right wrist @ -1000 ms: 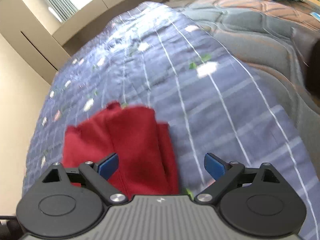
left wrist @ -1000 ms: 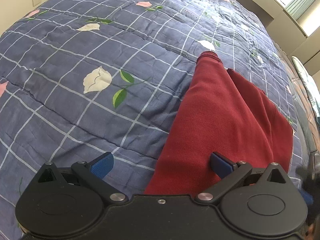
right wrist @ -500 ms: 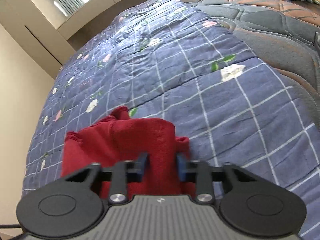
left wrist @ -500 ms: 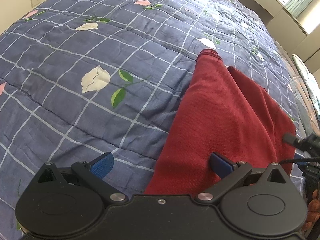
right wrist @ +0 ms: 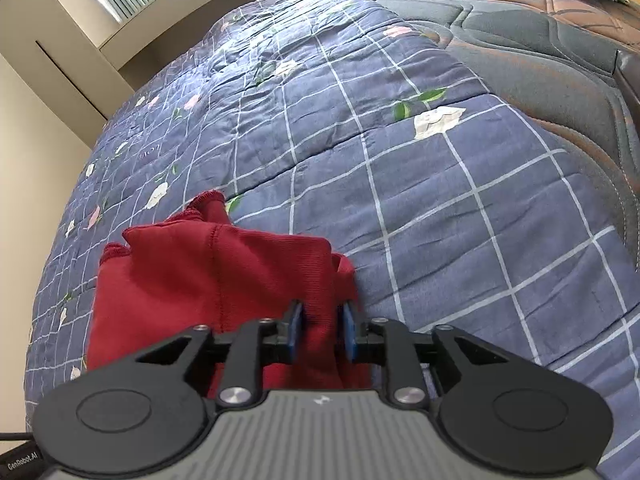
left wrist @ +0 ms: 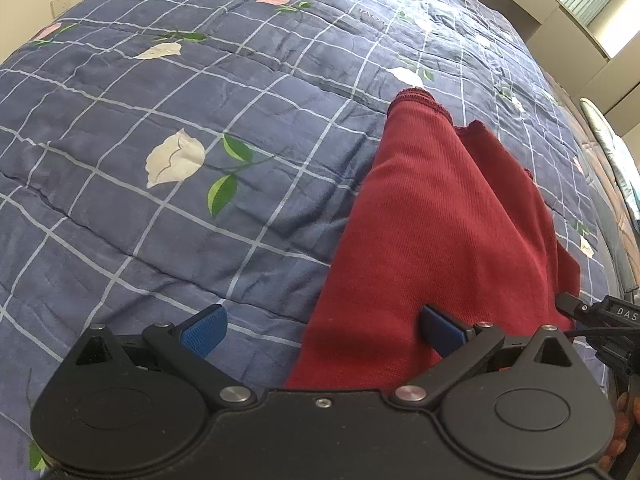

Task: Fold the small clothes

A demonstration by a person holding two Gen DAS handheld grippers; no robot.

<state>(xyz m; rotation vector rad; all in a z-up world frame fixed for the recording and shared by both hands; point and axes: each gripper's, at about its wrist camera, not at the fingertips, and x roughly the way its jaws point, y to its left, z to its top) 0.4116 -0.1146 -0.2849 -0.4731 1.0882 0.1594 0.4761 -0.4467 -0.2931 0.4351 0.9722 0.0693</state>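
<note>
A dark red garment lies partly folded on a blue checked bedspread with flowers. My left gripper stands open low over the garment's near left edge, with one blue pad above the bedspread and the other pad over the red cloth. In the right wrist view the red garment lies bunched at lower left. My right gripper pinches a fold at the garment's right edge between narrow jaws, which are opening slightly.
A dark quilted mattress lies bare beyond the bedspread's right edge. Beige cabinets and a window stand behind the bed. A black cabled part and a person's fingers show at the left view's right edge.
My right gripper went from wide open to closed on the garment's right edge and came down closer to it. Its black body entered the left view. The left gripper stayed put.
</note>
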